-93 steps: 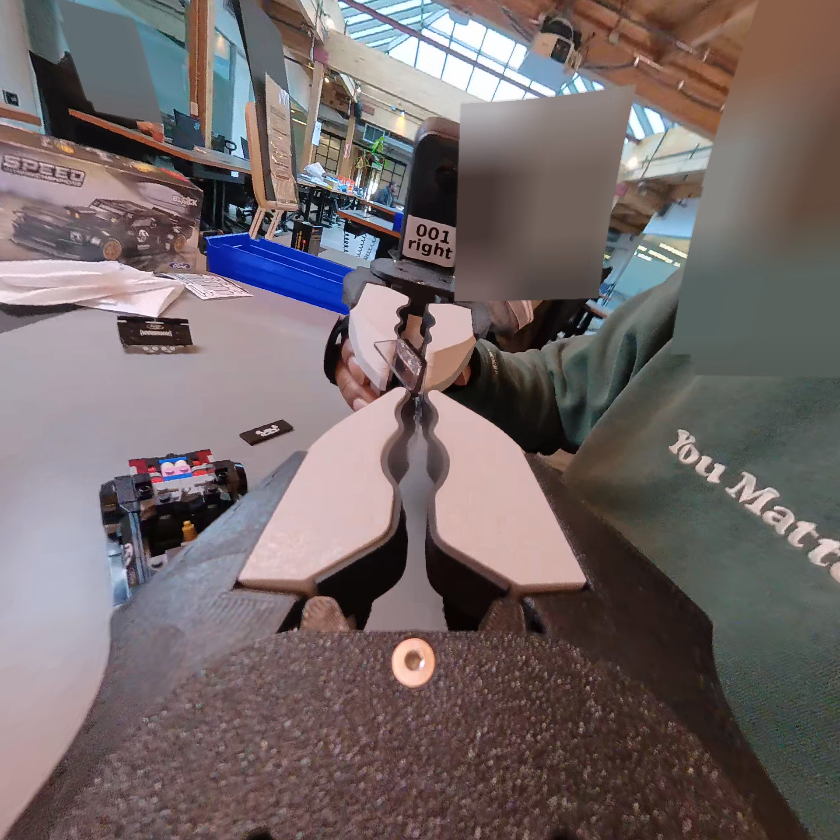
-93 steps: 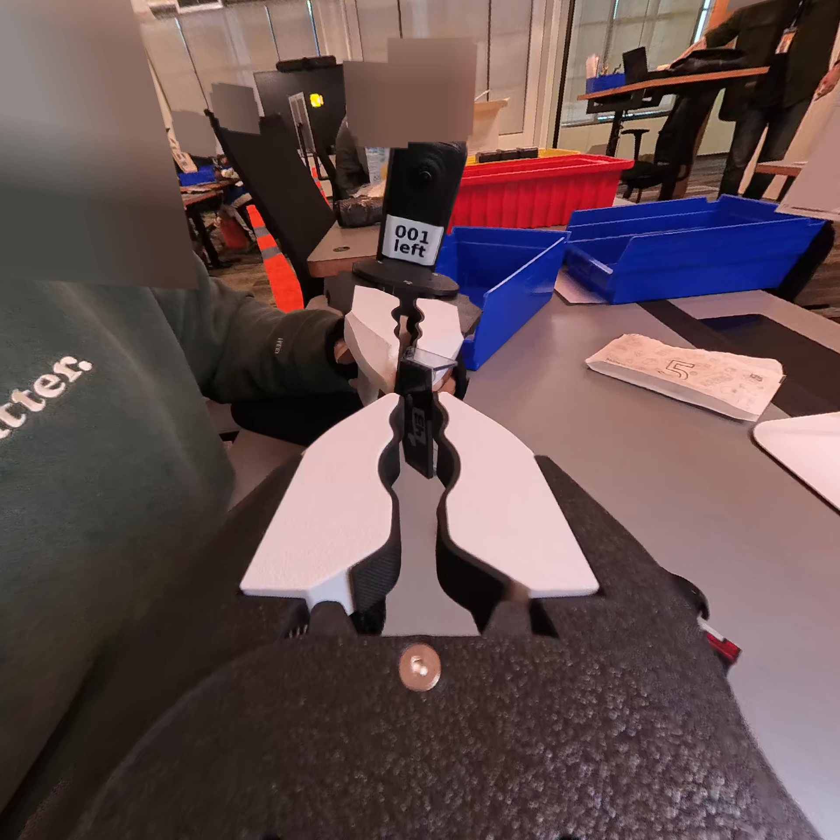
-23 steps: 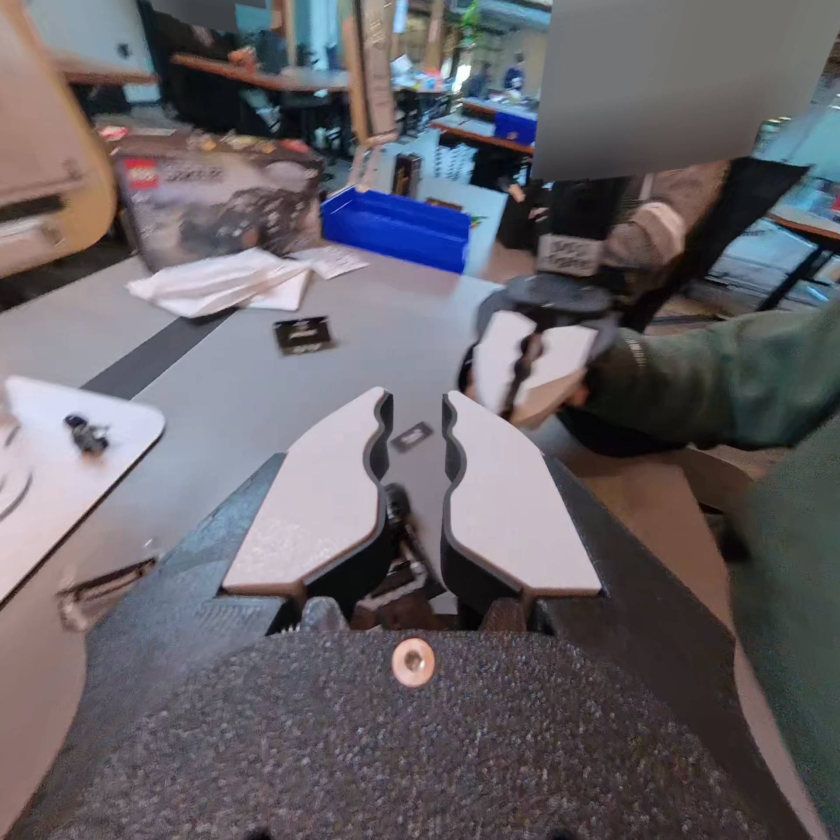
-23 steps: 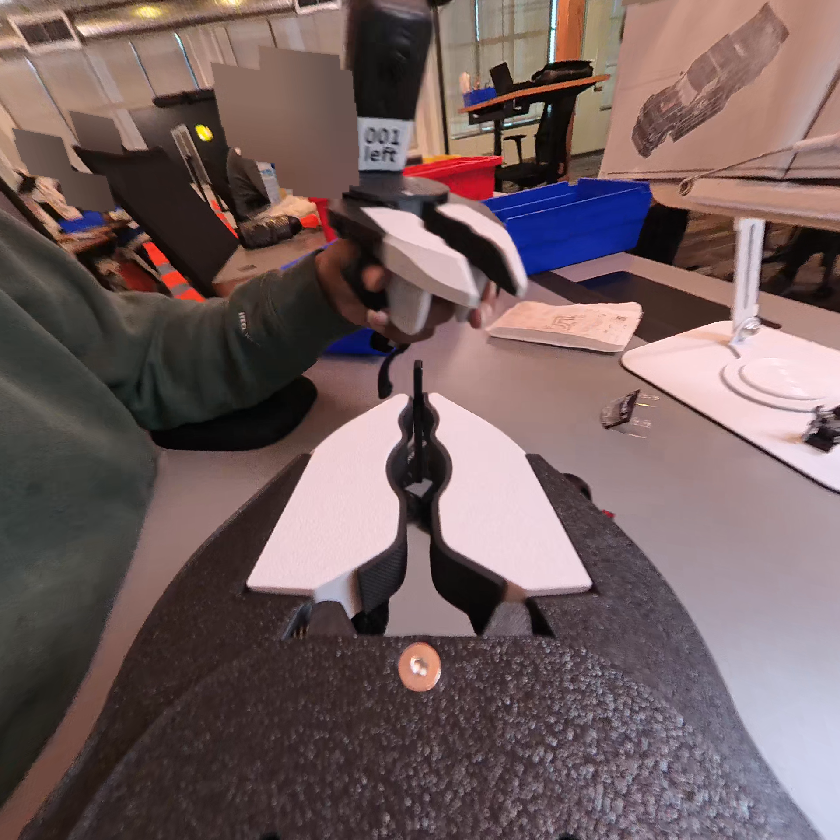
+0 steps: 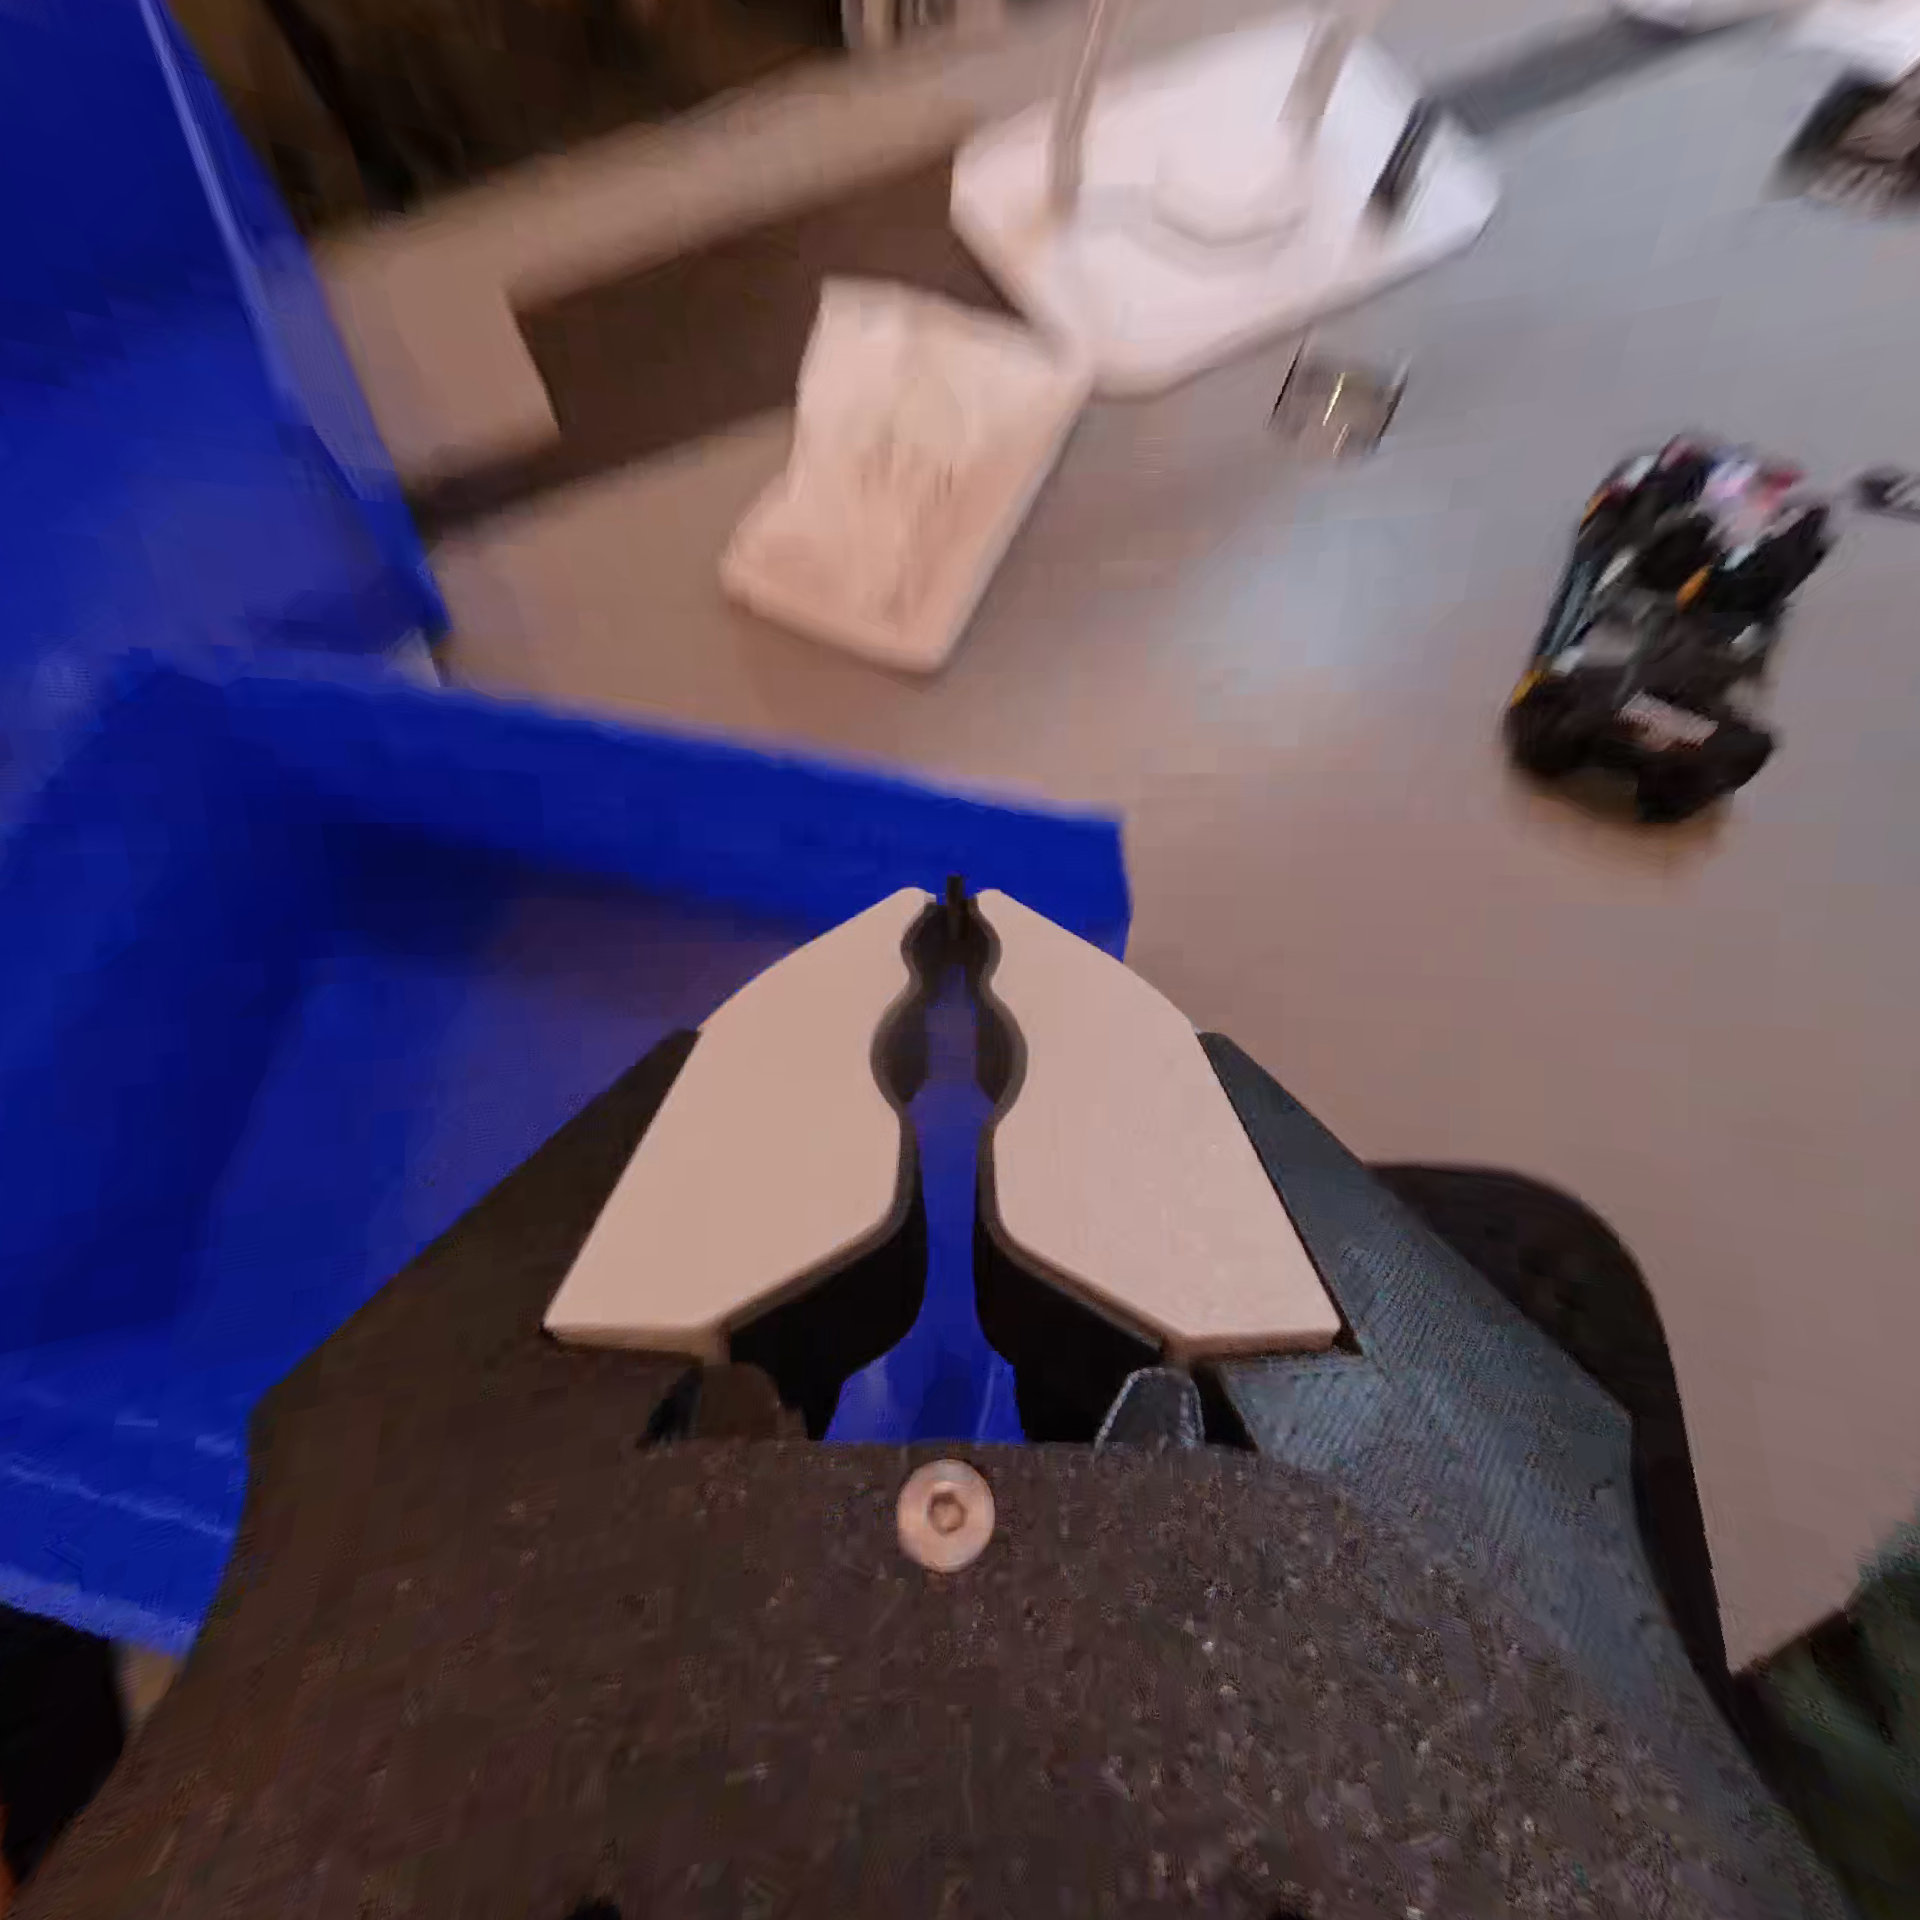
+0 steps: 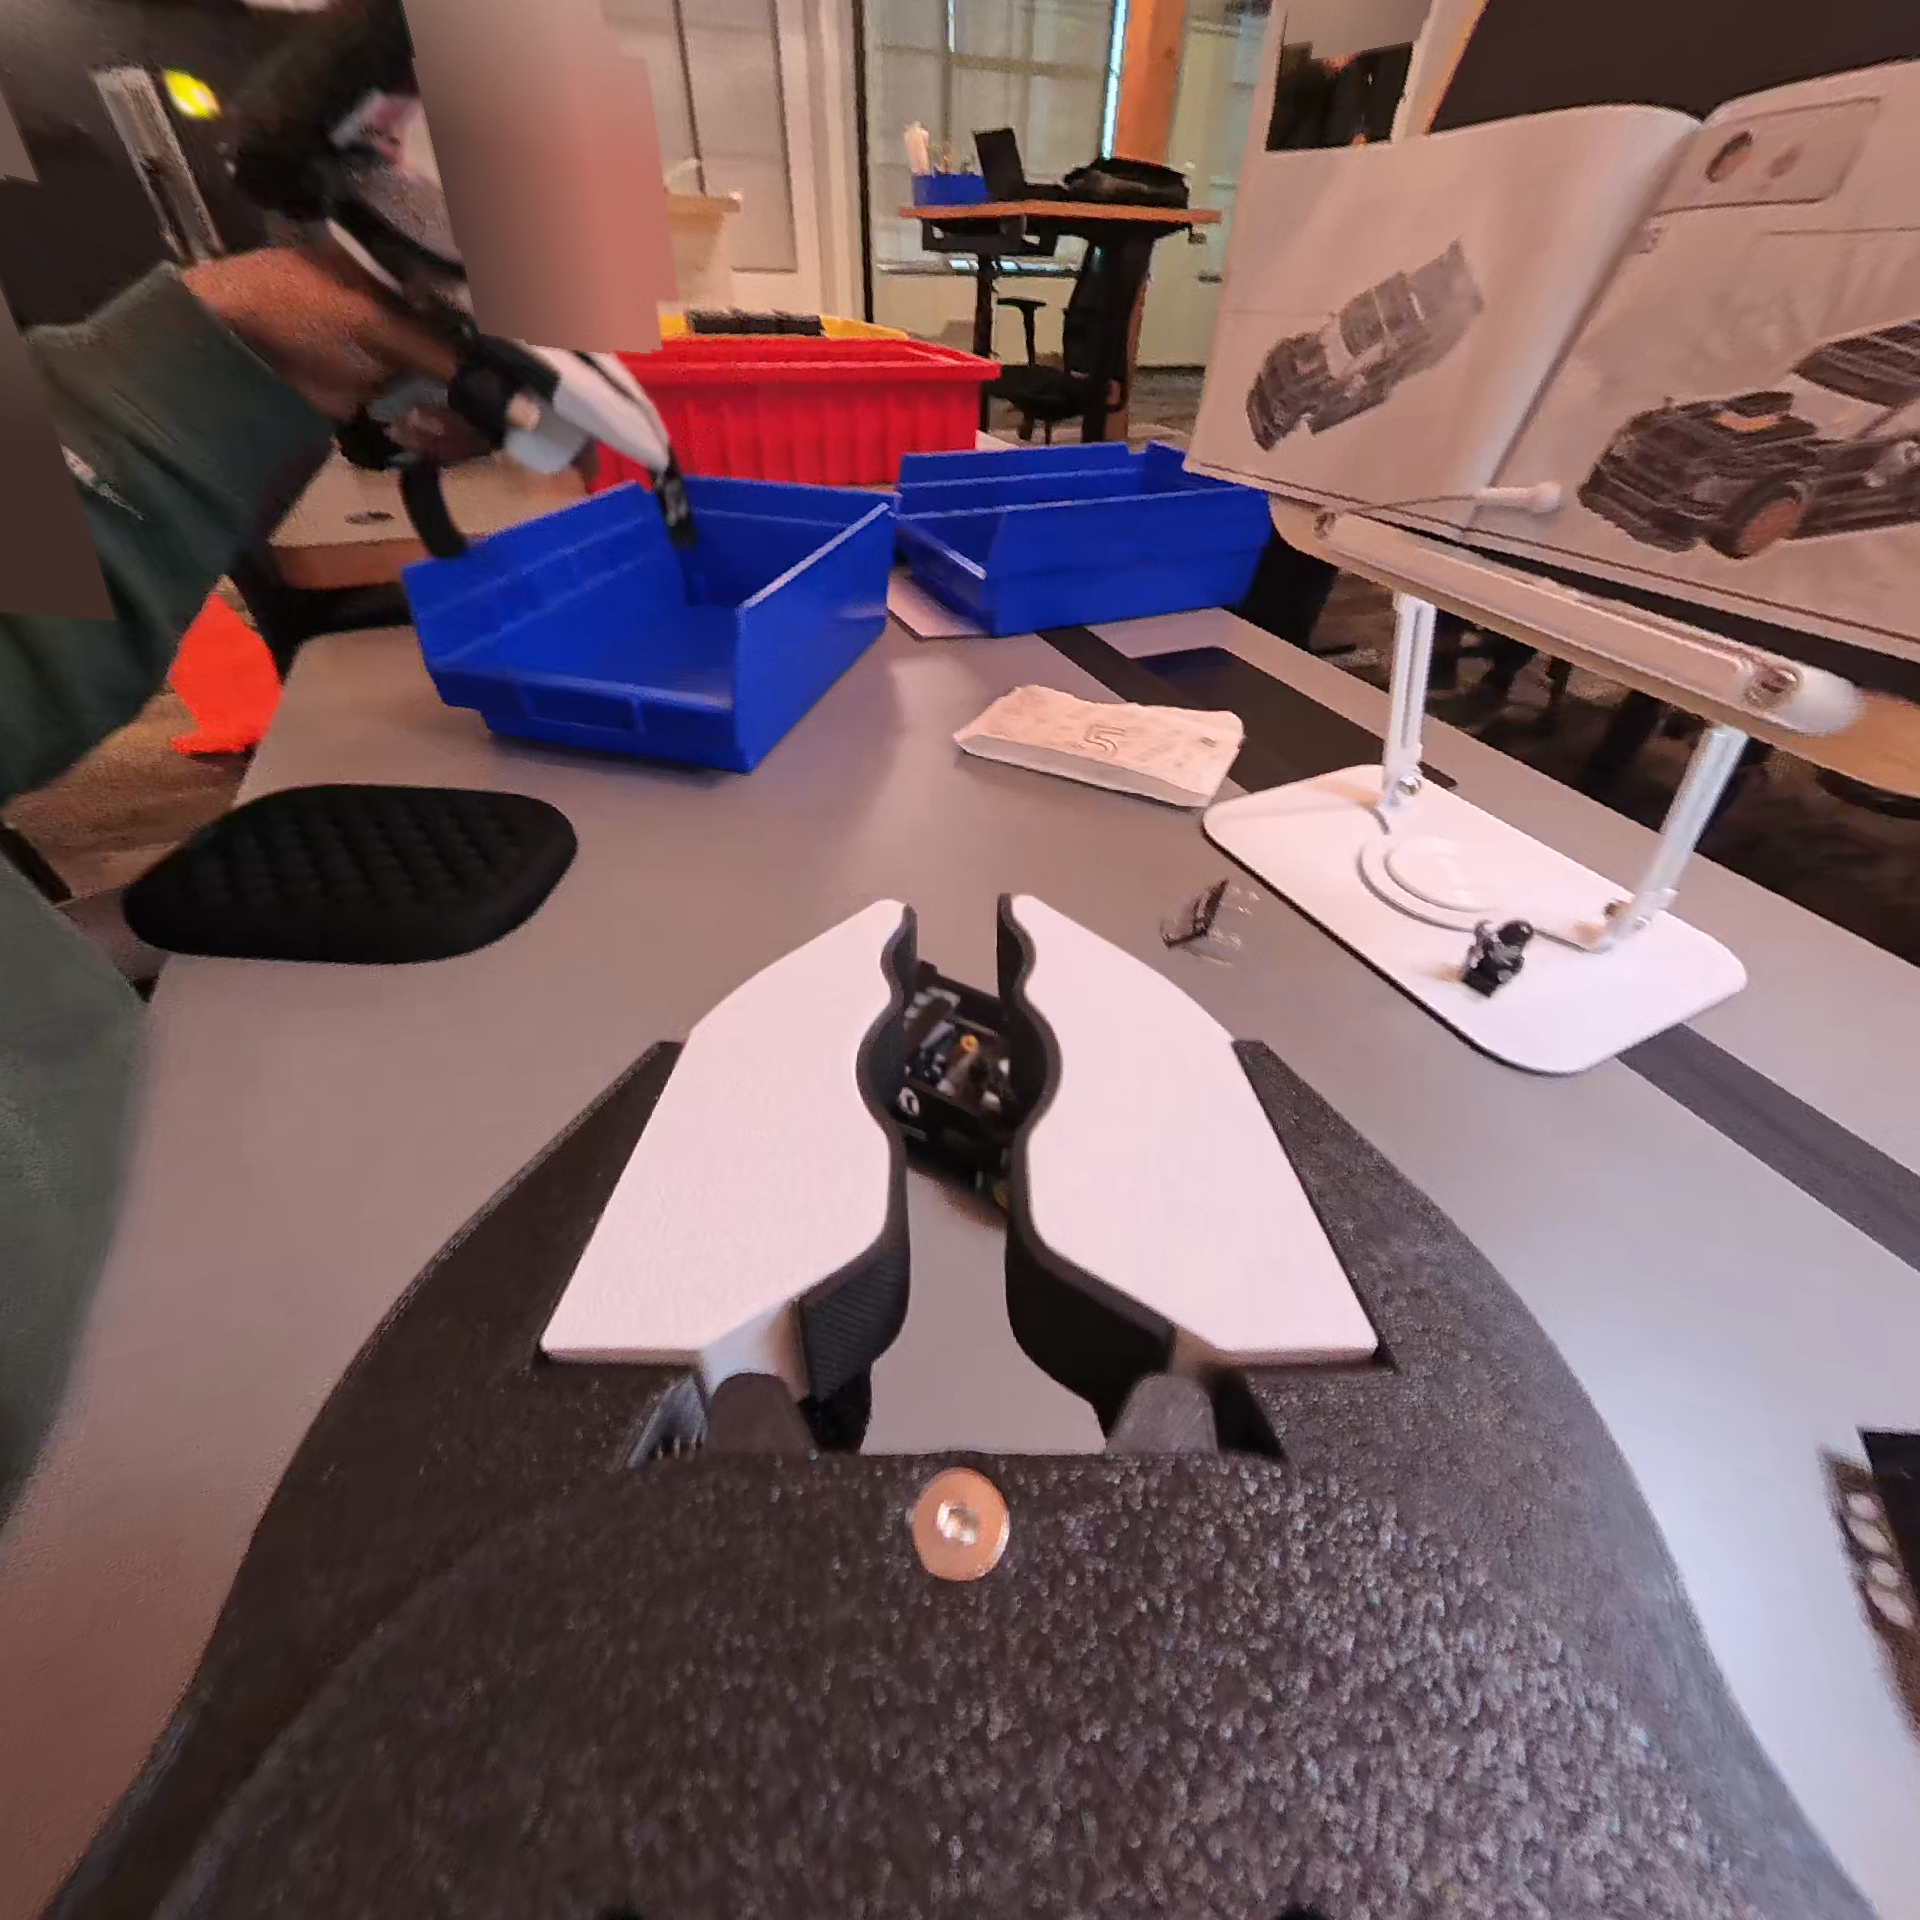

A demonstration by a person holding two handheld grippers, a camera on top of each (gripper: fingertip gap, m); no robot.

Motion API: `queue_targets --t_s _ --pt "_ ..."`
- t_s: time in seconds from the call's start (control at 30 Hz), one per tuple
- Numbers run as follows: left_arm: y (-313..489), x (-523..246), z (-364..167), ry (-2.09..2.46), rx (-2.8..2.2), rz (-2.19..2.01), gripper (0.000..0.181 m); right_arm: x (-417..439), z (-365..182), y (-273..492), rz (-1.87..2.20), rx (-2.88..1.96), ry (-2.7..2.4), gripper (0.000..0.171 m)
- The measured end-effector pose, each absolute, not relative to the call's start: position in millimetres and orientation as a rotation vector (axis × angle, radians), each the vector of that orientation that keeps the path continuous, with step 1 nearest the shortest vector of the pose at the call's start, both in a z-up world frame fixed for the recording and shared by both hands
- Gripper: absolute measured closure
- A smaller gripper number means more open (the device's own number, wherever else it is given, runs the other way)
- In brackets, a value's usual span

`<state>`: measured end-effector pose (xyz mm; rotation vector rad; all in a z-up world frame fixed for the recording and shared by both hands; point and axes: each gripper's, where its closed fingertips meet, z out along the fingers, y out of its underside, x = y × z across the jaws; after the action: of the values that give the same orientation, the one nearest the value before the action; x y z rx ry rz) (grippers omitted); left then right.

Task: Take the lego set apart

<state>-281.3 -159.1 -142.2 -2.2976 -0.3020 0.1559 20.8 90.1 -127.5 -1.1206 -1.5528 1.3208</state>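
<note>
Blue plastic fills the left half of the left wrist view: the near blue bin sits under the left gripper, whose white fingers are closed almost tip to tip on a thin black piece that pokes out between them. From the right wrist view, that left gripper is held above the open bin near the table's far left edge, with the black strip-like piece hanging down from its tips into the bin's mouth.

The right gripper is lowered over the lego car, a black, partly stripped model standing on the grey table towards its near edge. Its fingers stand a little apart, either side of the car; whether they touch it I cannot tell. In the left wrist view the same car shows blurred, well apart from the bin.

A second blue bin sits along the far edge beside the first, with a red bin behind them. A white paper bag lies between the bins and the white stand that carries an open instruction booklet. A small black piece lies just beside the stand's base, and a minifigure rests on it. A black padded rest lies at the left edge.
</note>
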Motion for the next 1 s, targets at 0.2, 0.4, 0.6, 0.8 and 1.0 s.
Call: queue_targets --t_s 0.2,0.4,0.6,0.8,1.0 --pt "-160.8 -287.4 -226.7 -0.452 -2.433 -0.024 0.177 23.8 -145.9 98.1 1.329 -1.214 -1.533 0.159" --pt "-159.2 -298.2 -221.0 -0.452 -2.428 0.089 0.144 29.4 -160.5 111.2 1.309 -1.280 -1.496 0.160" --pt "-109.2 -244.1 -144.2 -0.133 -2.055 0.245 0.159 28.9 -165.6 134.4 1.209 -1.320 -1.427 0.160" --pt "-21.6 -133.0 -142.5 0.209 -1.902 0.039 0.166 33.6 -204.9 159.7 0.984 -1.430 -1.543 0.157" --pt "28.7 -81.8 -187.2 0.307 -1.865 -0.079 0.163 45.3 -263.1 165.7 0.684 -1.538 -1.806 0.154"
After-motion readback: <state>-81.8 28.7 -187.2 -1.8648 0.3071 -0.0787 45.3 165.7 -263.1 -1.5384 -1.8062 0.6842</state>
